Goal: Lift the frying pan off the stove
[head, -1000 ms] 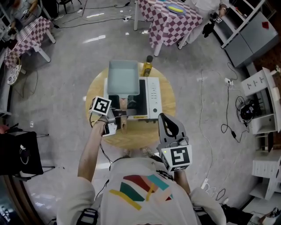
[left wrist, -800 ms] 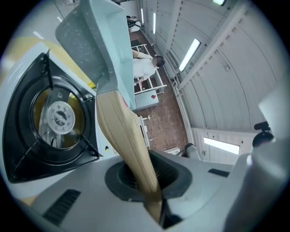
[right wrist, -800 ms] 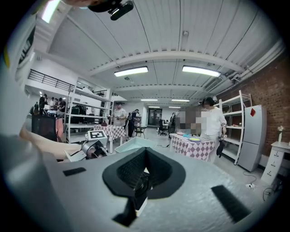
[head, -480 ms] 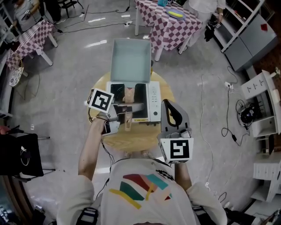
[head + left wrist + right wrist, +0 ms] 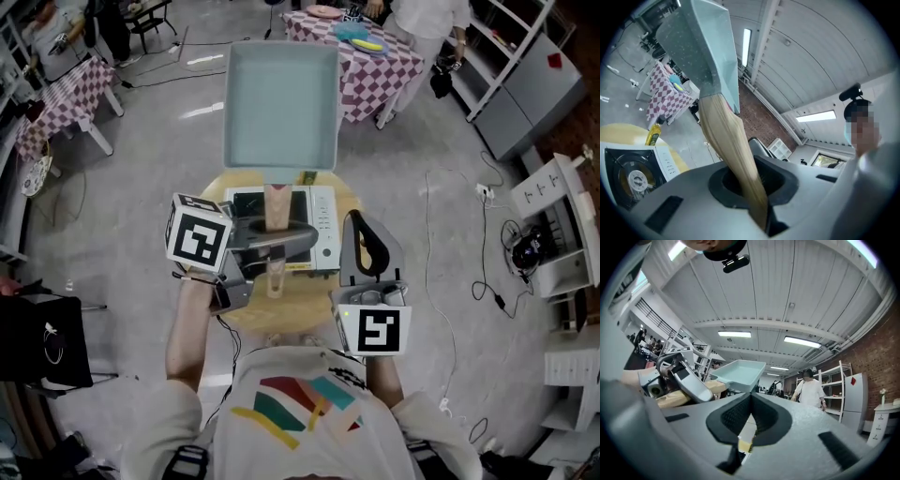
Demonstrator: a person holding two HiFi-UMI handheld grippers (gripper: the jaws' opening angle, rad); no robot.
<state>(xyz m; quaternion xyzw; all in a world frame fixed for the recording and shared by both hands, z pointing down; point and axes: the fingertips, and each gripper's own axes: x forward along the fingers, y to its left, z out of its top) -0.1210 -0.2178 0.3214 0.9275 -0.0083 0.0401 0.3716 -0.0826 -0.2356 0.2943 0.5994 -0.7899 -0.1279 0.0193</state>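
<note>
Pan (image 5: 281,98) is off the stove (image 5: 323,220): in the air above its far edge, well clear of the burner. Rectangular, pale teal, empty. From the head view it reads roughly level, open side up.

Wooden handle (image 5: 277,208) runs back toward the person. Left gripper (image 5: 281,242) has it: fingers pinching the handle near its near end, with the handle running out through the gap in the pads. In the left gripper view the handle (image 5: 731,150) climbs from the fingers to the pan (image 5: 701,47), and the stove sits low at the left edge with its burner bare.

Right gripper (image 5: 361,239) hangs over the stove's right edge, apart from the pan and handle. Fingers are pressed together with nothing between them. Its view shows the pan (image 5: 740,373) off to the left, clear of it.

Stove sits on a round yellow worktop (image 5: 300,305). Oil bottle (image 5: 654,134) stands on the worktop beyond the stove.

Further out: checked tables (image 5: 375,66) across the floor, white shelving on the right, and a person in white (image 5: 809,392) standing by the shelves.
</note>
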